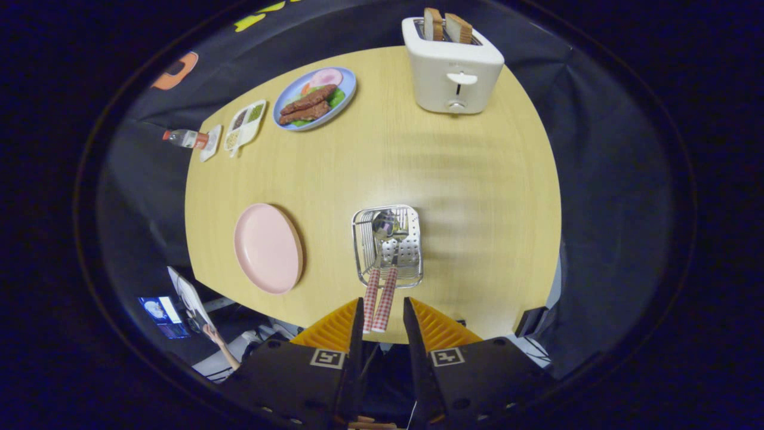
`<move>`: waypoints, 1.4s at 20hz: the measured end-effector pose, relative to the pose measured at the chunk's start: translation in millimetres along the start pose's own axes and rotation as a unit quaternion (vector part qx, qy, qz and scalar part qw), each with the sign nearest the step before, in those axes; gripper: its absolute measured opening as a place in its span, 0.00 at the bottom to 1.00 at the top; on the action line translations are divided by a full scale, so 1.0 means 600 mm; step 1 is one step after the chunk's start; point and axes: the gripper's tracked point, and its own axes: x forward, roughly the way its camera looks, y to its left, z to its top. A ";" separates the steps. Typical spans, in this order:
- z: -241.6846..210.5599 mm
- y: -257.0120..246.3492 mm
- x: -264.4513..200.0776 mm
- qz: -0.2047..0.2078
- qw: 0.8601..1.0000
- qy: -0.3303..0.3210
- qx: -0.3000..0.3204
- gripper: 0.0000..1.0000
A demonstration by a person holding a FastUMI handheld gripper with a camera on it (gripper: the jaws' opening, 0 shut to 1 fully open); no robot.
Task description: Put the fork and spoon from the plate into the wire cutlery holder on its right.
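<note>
The wire cutlery holder [388, 246] stands on the wooden table [453, 179], right of the pink plate [268, 248], which has nothing on it. Two pieces of cutlery with red-checked handles [388, 295] stand in the holder. The spoon's shiny bowl [385, 225] rests at the bottom of the holder. The other piece's head is hard to make out among the wires. Both handles rise out of the holder and end between my fingers. My gripper [383, 304] hovers high above the holder, open, with a small gap between the handles and the right finger.
A white toaster [452, 68] with two bread slices stands at the far edge. A blue plate of sausages [314, 98], a small divided tray [245, 125] and a bottle [185, 138] sit at the far left. A person's hand [218, 343] shows below the near table edge.
</note>
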 end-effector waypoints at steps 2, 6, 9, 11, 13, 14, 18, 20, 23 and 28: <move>0.004 0.017 -0.018 -0.001 0.999 -0.038 -0.012 0.52; 0.014 0.066 -0.066 -0.008 0.991 -0.125 -0.040 0.74; 0.014 0.117 -0.107 -0.019 0.978 -0.200 -0.055 0.88; 0.016 0.165 -0.137 -0.020 0.966 -0.250 -0.062 0.94; 0.017 0.215 -0.163 -0.020 0.951 -0.302 -0.058 0.97; 0.020 0.236 -0.180 -0.021 0.943 -0.327 -0.051 0.97; 0.029 0.318 -0.247 -0.039 0.899 -0.434 -0.041 0.97; 0.026 0.367 -0.281 -0.036 0.876 -0.479 -0.046 0.97; 0.003 0.428 -0.335 -0.029 0.848 -0.528 -0.040 0.97; -0.018 0.512 -0.423 -0.031 0.768 -0.639 -0.044 0.97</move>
